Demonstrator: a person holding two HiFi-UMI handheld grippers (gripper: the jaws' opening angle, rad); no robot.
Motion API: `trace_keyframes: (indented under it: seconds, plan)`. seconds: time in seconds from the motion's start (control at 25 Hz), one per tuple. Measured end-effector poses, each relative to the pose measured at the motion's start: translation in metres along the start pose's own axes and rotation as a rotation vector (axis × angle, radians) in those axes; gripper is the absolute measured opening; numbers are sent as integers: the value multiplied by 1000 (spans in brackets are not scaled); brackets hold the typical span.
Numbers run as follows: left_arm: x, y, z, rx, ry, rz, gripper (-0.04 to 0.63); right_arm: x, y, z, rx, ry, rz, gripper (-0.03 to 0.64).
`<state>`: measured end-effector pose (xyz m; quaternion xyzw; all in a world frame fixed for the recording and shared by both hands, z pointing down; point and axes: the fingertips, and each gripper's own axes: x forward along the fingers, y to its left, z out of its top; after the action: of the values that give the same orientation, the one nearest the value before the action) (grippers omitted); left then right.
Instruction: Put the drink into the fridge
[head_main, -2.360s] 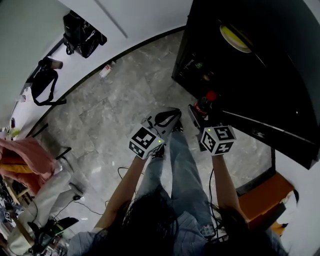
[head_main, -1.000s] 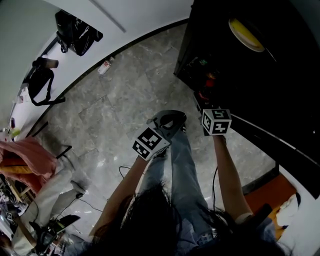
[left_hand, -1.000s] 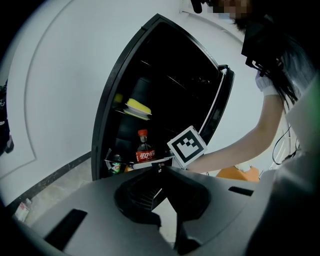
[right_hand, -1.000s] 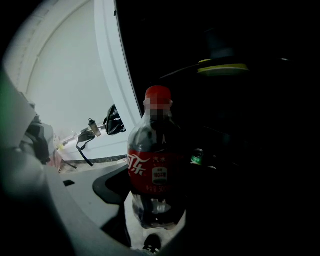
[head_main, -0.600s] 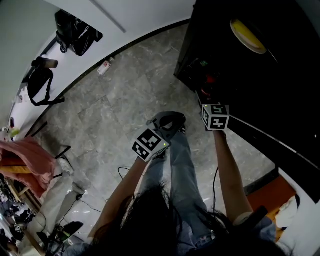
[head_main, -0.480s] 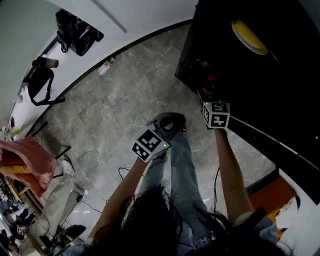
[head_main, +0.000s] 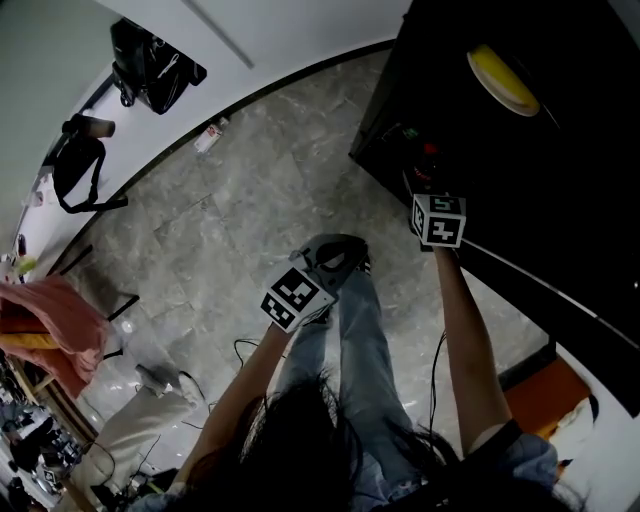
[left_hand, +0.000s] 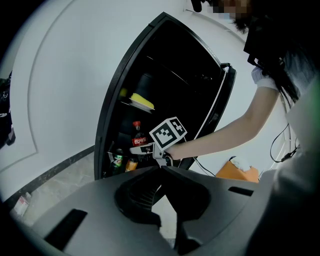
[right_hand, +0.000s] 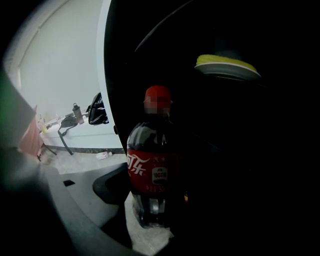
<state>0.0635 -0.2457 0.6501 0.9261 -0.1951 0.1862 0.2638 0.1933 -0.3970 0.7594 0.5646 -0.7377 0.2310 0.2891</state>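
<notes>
We are gripping the upright cola bottle (right_hand: 152, 165) in the right claw (right_hand: 150, 212), its jaws closed on the lower body, just inside the open fridge (head_main: 480, 150). Above that claw a yellow dish (right_hand: 227, 67) is sitting on a shelf, and below it a green bottle (left_hand: 117, 160) and an orange drink (left_hand: 131, 164) are standing. Our left claw (left_hand: 162, 168) is hanging well back, tips together, empty.

Right tool (head_main: 427, 186) and cola bottle (head_main: 429, 157) — now farther forward, inside the fridge (head_main: 570, 210) opening — formerly outside.

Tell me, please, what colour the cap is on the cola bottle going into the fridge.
Red. The cap of the cola bottle shows best in the right gripper view.
</notes>
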Motion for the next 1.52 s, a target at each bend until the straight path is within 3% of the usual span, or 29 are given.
trace_keyframes:
  seconds: [0.36, 0.72, 0.88, 1.16, 1.52]
  plan:
    - [-1, 8, -4, -20, -3, -6, 9, 15, -20, 9, 27, 10, -66, 296]
    - [0, 7, -15, -31, 16, -15, 9, 30, -42, 32, 100, -67, -132, 296]
    - [3, 5, -21, -35, 21, -17, 9, 30, -46, 16, 163, -67, -157, 296]
    - [9, 5, -20, -39, 12, -29, 9, 22, -52, -1, 108, -68, -205, 296]
    - [8, 4, -26, -47, 29, -27, 9, 11, -58, -6, 156, -105, -253, 296]
